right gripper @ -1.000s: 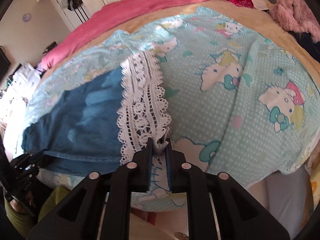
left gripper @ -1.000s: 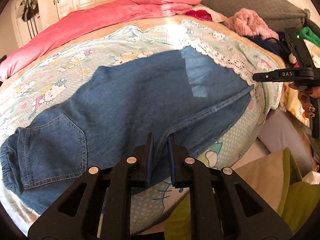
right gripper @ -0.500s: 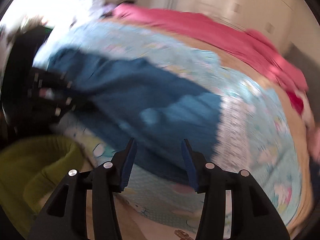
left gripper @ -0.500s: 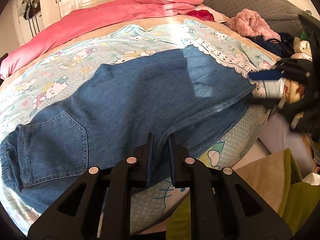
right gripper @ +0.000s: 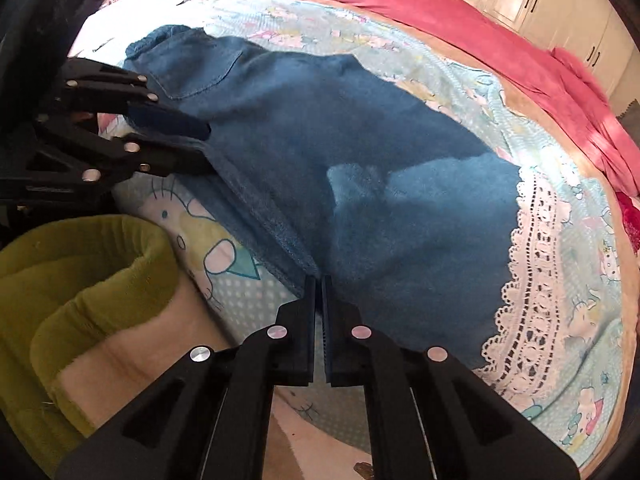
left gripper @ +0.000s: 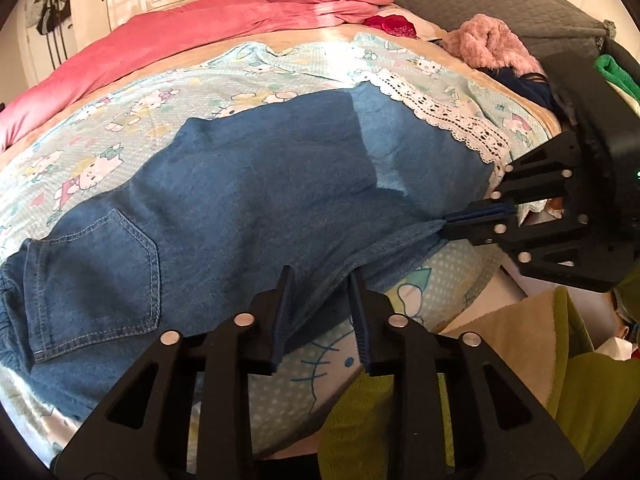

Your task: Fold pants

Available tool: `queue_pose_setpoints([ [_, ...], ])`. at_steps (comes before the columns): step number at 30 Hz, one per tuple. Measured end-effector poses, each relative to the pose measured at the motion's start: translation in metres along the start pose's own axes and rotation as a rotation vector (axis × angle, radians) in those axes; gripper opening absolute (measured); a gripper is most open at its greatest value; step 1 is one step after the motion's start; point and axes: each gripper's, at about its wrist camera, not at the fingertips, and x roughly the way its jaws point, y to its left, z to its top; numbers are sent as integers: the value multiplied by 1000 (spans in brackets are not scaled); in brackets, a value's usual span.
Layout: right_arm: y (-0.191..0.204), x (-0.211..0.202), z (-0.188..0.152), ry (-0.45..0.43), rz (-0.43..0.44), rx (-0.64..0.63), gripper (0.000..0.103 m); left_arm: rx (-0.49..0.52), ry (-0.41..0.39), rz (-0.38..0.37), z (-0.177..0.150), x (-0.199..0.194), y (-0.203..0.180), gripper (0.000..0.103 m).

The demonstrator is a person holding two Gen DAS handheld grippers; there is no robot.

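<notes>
The pants (left gripper: 248,200), blue denim, lie flat across the bed (left gripper: 132,92) on a cartoon-print sheet, already doubled lengthwise, back pocket (left gripper: 96,280) uppermost. They stretch ahead of both tools, waistband far to the left of the left hand-held gripper (left gripper: 320,292) and hems toward the white lace trim (left gripper: 452,116) of the sheet.

The right hand-held gripper (right gripper: 319,284) is clamped on the near edge of the pants toward the hem end; its jaws stand pressed together with denim pinched at their tips. The left hand-held gripper has its jaws parted, straddling the same near edge around mid-leg, with cloth between them but not squeezed (the right wrist view confirms the gap).

Assessment: the step in hand appears to be securing a two-point hold along the near edge before carrying the legs over toward the waistband. To do it well, the left tool should close on both layers, not the top one alone, and take a bite as deep as the right one's. The lift should then rise evenly so the edge stays straight between the two holds.

Risk noted: the edge hangs near the bed's side, above a green cushion (right gripper: 84,276); a shallow pinch may let the lower layer slip and skew the fold.
</notes>
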Motion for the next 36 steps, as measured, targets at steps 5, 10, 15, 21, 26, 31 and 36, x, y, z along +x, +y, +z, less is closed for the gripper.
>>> queue_pose_setpoints([
  [5,-16,-22,2,-30,66,44,8,-73,-59,-20,-9,-31,14,56],
  [10,-53,-55,0,-142,42,163,36,-251,-202,129,-16,-78,68,77],
  [15,-91,-52,-4,-140,-29,283,41,-518,-216,423,-29,-97,150,89],
  [21,-105,-23,-11,-57,-46,350,46,-664,-102,320,-34,-68,194,42],
  [26,-103,-14,-17,-23,-46,354,50,-700,-129,386,-32,-78,216,12],
  [31,-101,-9,-15,-13,-42,348,57,-797,-157,411,-46,-93,241,12],
  [36,-97,-14,-10,-32,-41,345,60,-680,-257,390,-26,-117,202,34],
])
